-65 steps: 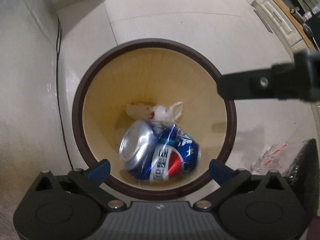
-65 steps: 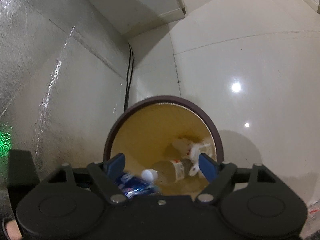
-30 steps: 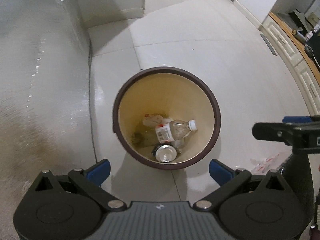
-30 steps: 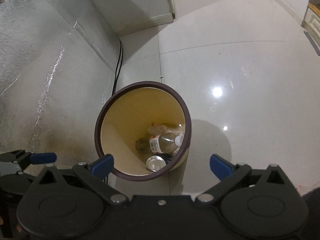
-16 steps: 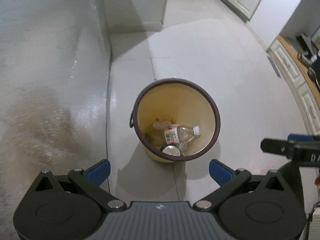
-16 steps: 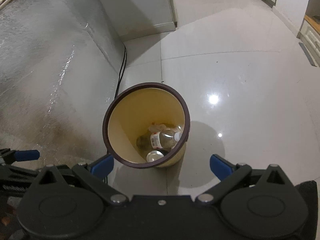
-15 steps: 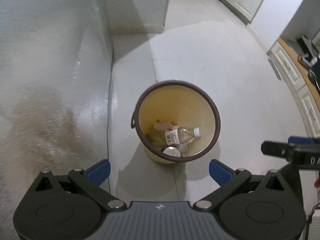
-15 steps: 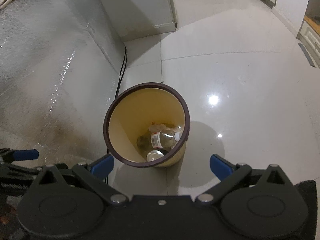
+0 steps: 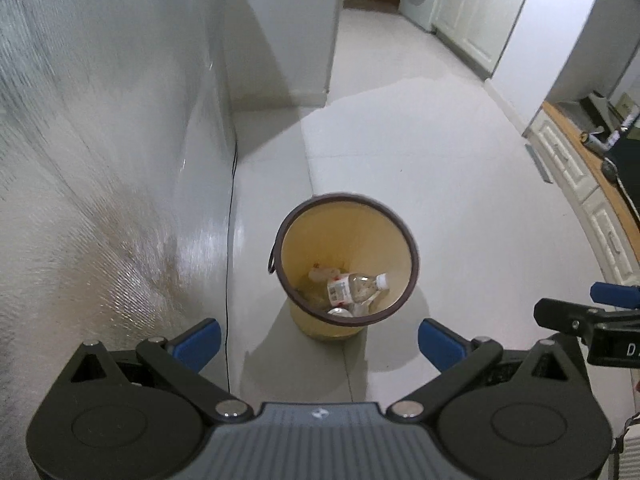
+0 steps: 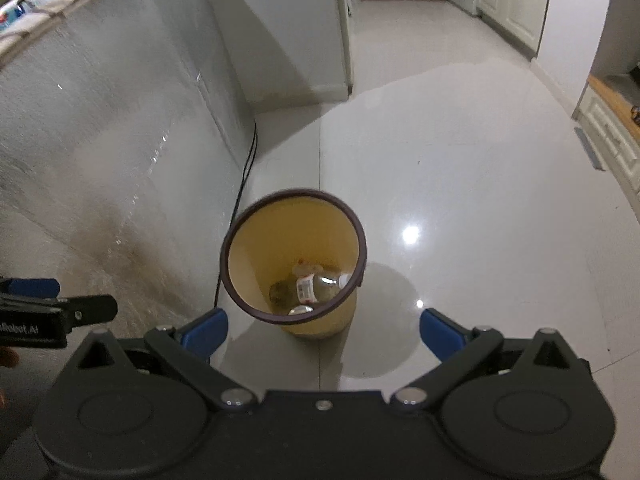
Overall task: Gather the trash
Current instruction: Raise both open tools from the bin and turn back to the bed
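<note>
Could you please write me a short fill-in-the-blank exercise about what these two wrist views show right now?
1. The clear plastic bottle lies inside the ___.
2. The bottle's cap is ___ in colour.
3. Both the left tool and the right tool are ___ and hold nothing.
4. A thin black ___ runs down beside the silvery wall.

Missing words: bin; white; open; cable

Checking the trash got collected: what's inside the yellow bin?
Inside the brown-rimmed yellow bin: a clear plastic bottle, a silver can, crumpled wrappers. Anything beneath them is hidden.
</note>
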The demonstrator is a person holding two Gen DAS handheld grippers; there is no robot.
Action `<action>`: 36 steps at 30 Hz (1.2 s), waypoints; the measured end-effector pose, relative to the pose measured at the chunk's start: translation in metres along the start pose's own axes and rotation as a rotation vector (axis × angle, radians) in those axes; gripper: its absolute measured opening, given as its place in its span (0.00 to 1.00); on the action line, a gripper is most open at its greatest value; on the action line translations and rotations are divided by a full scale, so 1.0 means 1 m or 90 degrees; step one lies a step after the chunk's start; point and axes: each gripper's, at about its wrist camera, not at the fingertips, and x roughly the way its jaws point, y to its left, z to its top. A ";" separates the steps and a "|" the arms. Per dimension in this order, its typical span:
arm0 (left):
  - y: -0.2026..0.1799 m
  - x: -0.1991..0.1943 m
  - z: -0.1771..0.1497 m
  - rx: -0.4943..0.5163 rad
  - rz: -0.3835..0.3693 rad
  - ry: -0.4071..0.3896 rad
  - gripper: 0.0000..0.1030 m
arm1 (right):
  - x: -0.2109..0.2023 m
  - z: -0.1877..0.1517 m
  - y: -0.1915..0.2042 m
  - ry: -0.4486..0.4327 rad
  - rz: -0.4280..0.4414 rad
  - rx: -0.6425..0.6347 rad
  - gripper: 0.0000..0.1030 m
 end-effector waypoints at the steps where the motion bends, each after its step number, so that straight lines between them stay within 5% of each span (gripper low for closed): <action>1: -0.003 -0.008 -0.001 0.004 -0.003 -0.008 1.00 | -0.009 -0.002 0.001 -0.008 -0.002 -0.004 1.00; 26: -0.023 -0.220 -0.029 0.031 -0.124 -0.234 1.00 | -0.222 -0.023 0.025 -0.256 -0.007 -0.044 1.00; 36: 0.005 -0.299 -0.028 0.042 -0.071 -0.337 1.00 | -0.286 -0.003 0.065 -0.369 0.025 -0.065 1.00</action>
